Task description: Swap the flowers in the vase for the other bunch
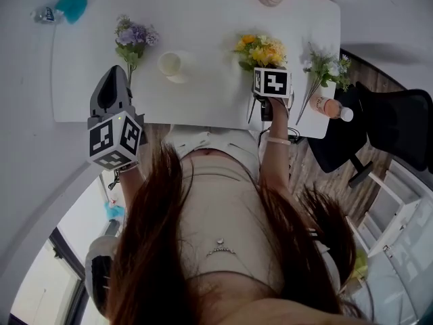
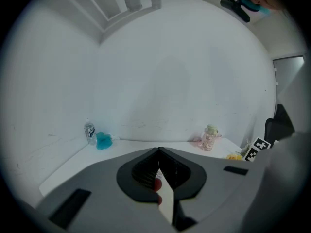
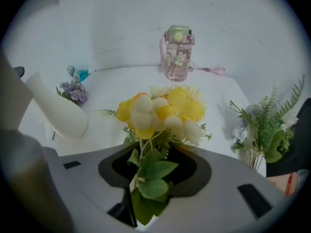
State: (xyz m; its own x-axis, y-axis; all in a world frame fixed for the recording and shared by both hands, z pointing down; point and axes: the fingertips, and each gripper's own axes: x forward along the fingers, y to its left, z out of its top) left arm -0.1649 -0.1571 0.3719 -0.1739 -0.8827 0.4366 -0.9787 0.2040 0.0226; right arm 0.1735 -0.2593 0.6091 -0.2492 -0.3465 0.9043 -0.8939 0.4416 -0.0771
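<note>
Your left claw (image 2: 159, 154) is closed on nothing, held back off the near edge of the table (image 1: 203, 19), seemingly to keep clear. Your right claw (image 3: 146, 178) is clamped low on the stems of the yellow bouquet (image 3: 160, 110), leaving the blooms free. Farther left the white vase (image 1: 172, 65) looks empty, likely awaiting them. The purple bunch (image 1: 133, 38) lies beyond.

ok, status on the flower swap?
Left gripper jaws shut, empty. Right gripper jaws closed on yellow bunch stems. Vase looks empty, left of the bunch; purple bunch lies past it. Nothing between bunch and vase.
</note>
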